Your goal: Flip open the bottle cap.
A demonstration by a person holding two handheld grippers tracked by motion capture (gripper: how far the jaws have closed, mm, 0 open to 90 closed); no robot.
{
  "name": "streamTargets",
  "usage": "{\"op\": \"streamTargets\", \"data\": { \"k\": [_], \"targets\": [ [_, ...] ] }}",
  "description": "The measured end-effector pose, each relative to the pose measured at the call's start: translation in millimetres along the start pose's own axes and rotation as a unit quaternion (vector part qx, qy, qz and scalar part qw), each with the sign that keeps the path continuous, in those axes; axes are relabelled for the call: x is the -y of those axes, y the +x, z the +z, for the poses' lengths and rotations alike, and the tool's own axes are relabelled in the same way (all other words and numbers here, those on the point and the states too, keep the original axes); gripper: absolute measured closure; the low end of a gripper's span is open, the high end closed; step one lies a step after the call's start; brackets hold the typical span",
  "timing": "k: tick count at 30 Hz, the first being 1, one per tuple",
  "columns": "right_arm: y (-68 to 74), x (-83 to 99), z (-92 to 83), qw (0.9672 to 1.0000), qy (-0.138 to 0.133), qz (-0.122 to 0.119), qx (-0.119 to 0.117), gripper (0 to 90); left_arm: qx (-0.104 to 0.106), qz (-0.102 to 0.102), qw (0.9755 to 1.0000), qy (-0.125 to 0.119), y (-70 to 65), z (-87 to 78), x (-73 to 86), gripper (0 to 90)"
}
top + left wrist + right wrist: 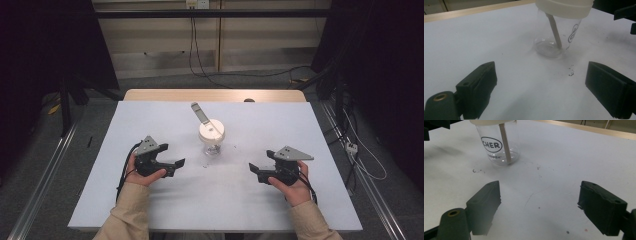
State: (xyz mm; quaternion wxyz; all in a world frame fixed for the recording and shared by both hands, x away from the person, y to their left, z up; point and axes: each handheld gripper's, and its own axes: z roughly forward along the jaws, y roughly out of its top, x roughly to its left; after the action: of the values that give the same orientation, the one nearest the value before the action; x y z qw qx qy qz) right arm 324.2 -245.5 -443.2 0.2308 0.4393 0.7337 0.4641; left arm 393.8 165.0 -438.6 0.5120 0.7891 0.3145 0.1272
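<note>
Either side of the lidded cup [211, 135], our left gripper [173, 163] and right gripper [256, 170] rest spread and empty, nothing yet begun.

One worktop [150, 200], white-topped. One clear cup [212, 145] near its middle, with one pale lid [211, 131] and one straw [200, 113] through the lid. Two claws, one either side of the cup: left claw [175, 165], right claw [256, 171]. Two hands: left hand [141, 174], right hand [291, 187].
</note>
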Motion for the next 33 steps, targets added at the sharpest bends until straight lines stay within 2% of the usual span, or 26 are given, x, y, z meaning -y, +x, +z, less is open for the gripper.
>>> {"op": "streamTargets", "data": {
  "k": [33],
  "targets": [
    [-11.8, 15.1, -19.5, 0.9998, 0.001, 0.012, 0.017, 17.6, -0.017, -0.018, 0.9997, 0.001, 19.0, -37.7, 22.0, 9.8]
  ]
}}
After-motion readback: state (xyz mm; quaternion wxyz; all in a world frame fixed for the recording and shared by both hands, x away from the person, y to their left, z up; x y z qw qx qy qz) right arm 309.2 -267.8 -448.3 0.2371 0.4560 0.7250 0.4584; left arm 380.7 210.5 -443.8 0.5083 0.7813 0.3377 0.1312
